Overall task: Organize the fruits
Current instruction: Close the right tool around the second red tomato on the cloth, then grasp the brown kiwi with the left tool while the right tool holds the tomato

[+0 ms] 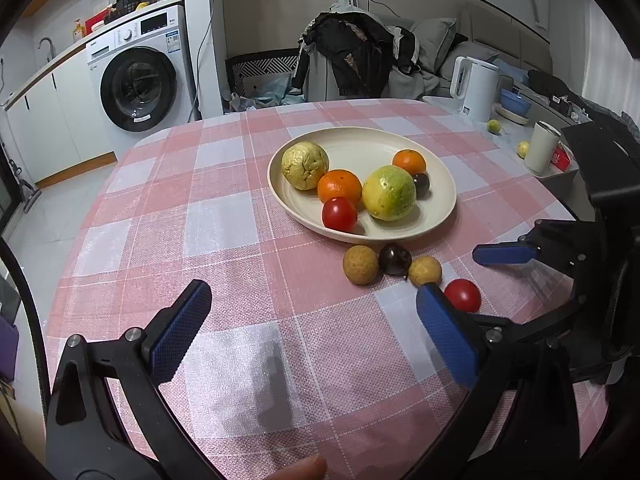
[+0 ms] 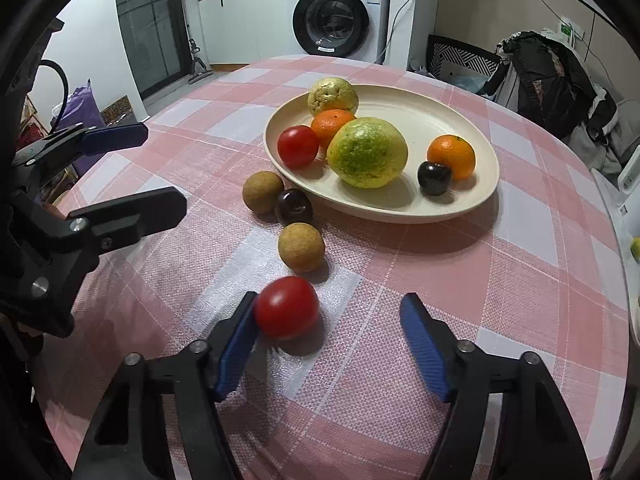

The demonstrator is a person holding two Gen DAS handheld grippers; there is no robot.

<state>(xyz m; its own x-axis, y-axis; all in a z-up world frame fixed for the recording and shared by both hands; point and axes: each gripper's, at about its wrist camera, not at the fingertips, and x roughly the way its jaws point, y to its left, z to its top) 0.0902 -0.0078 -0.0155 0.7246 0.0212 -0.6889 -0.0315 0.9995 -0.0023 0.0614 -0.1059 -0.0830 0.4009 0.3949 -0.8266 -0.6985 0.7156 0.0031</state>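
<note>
A cream plate (image 1: 360, 136) (image 2: 400, 212) on the pink checked cloth holds a big green-yellow fruit (image 2: 367, 152), a wrinkled yellow one (image 2: 332, 96), two oranges, a tomato (image 2: 298, 146) and a dark plum (image 2: 434, 177). In front of it lie two brown longans (image 2: 263, 192) (image 2: 301, 247), a dark plum (image 2: 294, 207) and a loose red tomato (image 2: 286, 307) (image 1: 462, 295). My right gripper (image 2: 328, 304) is open around that tomato, which touches its left pad. My left gripper (image 1: 313, 288) (image 2: 164, 168) hovers open over bare cloth, left of the loose fruit.
A white kettle (image 1: 476, 88), a white cup (image 1: 542, 146) and two small limes stand on a side surface at the right. Beyond the table are a chair heaped with clothes (image 1: 352, 52) and a washing machine (image 1: 138, 88). The table edge curves off to the left.
</note>
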